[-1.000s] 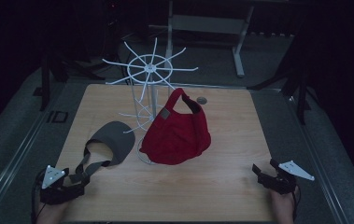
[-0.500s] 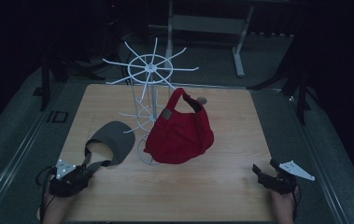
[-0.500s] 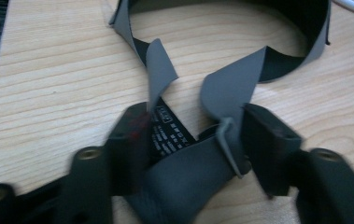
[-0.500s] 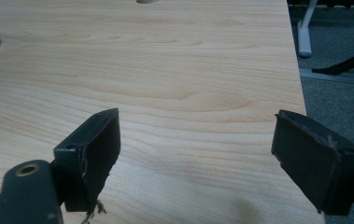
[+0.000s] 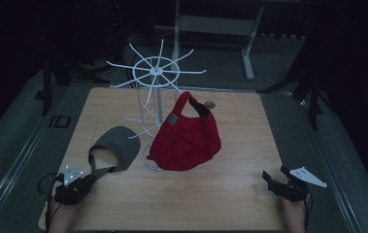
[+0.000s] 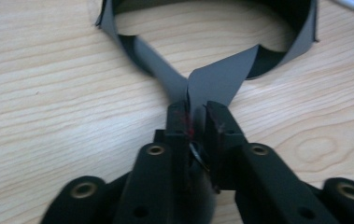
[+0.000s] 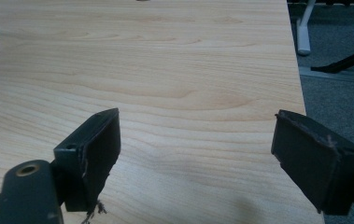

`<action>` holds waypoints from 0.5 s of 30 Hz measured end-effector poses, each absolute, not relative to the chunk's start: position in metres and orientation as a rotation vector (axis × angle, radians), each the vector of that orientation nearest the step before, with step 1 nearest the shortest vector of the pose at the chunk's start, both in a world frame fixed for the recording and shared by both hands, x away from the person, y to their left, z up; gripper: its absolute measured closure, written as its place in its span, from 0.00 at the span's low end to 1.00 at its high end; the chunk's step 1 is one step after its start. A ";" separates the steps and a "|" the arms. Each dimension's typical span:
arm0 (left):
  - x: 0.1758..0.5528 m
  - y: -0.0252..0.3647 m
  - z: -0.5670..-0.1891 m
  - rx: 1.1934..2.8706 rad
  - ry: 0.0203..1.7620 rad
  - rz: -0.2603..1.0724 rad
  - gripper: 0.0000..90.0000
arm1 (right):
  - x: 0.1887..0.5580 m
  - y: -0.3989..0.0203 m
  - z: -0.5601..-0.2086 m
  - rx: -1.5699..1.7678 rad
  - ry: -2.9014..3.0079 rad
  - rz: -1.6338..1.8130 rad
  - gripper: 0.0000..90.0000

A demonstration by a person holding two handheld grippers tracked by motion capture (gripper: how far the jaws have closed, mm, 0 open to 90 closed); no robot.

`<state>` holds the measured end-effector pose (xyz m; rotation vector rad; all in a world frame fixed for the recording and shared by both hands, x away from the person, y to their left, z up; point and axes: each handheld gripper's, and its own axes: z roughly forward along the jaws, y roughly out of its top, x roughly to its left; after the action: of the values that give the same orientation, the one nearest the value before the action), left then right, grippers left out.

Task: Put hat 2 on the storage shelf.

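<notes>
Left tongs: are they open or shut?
Shut. The left tongs pinch the grey cap's strap between their black jaws; they have just been closing.

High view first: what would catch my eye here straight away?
Probably the red cap hanging on the white wire rack at the middle of the wooden table. Next, the grey cap lying left of the rack, with the left hand-held gripper pinching its back strap. The right hand-held gripper stands open over bare wood.

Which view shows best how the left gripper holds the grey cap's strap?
The left gripper view: the gripper is shut on the strap, close up. The high view shows it small and dim.
</notes>
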<state>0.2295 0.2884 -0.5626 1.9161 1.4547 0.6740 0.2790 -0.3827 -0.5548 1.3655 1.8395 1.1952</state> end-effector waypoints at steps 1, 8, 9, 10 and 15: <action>0.229 0.286 -0.563 1.932 1.438 0.717 0.94 | 0.279 -0.383 -0.555 1.367 1.838 1.197 0.17; 0.221 0.293 -0.550 1.852 1.304 0.817 0.95 | 0.279 -0.385 -0.555 1.380 1.829 1.210 0.17; 0.220 0.295 -0.546 1.843 1.276 0.837 0.95 | 0.279 -0.385 -0.555 1.381 1.829 1.213 0.17; 0.218 0.296 -0.543 1.833 1.232 0.828 0.95 | 0.279 -0.385 -0.555 1.383 1.828 1.214 0.17; 0.217 0.301 -0.532 1.794 1.130 0.857 0.95 | 0.279 -0.386 -0.555 1.387 1.826 1.219 0.17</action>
<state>0.2168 0.3013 -0.5320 1.7939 1.1300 0.8568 0.2789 -0.3857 -0.5548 1.3867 1.8255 1.2187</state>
